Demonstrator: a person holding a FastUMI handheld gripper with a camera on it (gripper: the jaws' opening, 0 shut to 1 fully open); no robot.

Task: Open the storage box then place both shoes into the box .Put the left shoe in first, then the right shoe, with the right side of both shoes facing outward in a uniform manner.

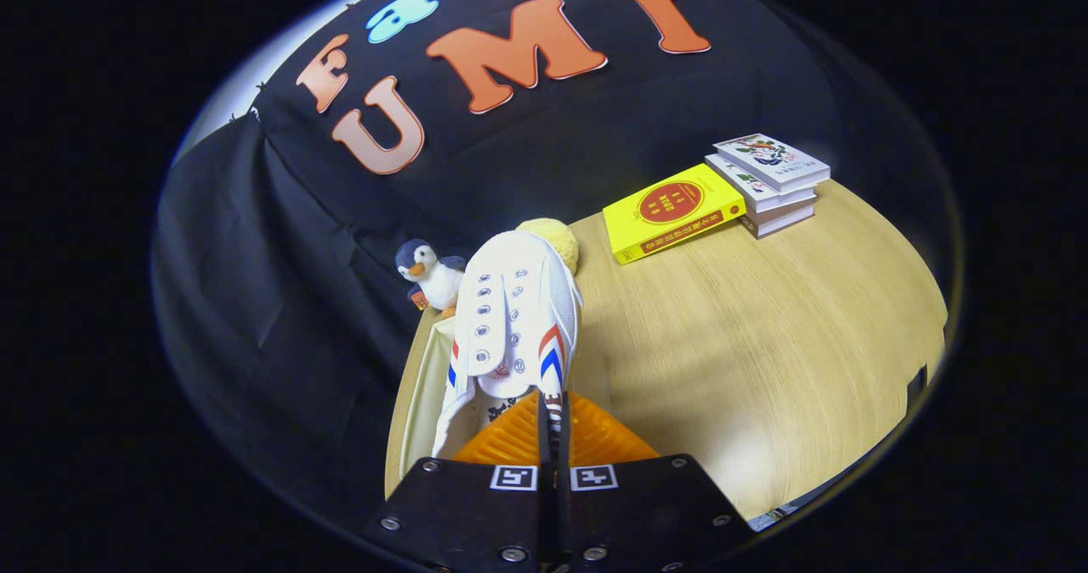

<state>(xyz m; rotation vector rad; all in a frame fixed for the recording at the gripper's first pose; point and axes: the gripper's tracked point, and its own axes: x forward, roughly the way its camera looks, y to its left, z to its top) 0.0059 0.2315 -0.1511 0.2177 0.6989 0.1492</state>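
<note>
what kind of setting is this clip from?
Likely a staged recording booth, not a home: black cloth wall behind a bare wooden table, with props such as stacked books and a toy penguin. The hand-held gripper is shut on a white shoe.

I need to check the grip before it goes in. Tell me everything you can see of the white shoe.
The white shoe is a canvas-looking sneaker with metal eyelets and no laces visible. Red and blue stripes mark both sides. It points away from the claw, toe toward the penguin toy and a yellow object. The orange fingers close on its heel edge, holding it above the box at the table's edge.
</note>
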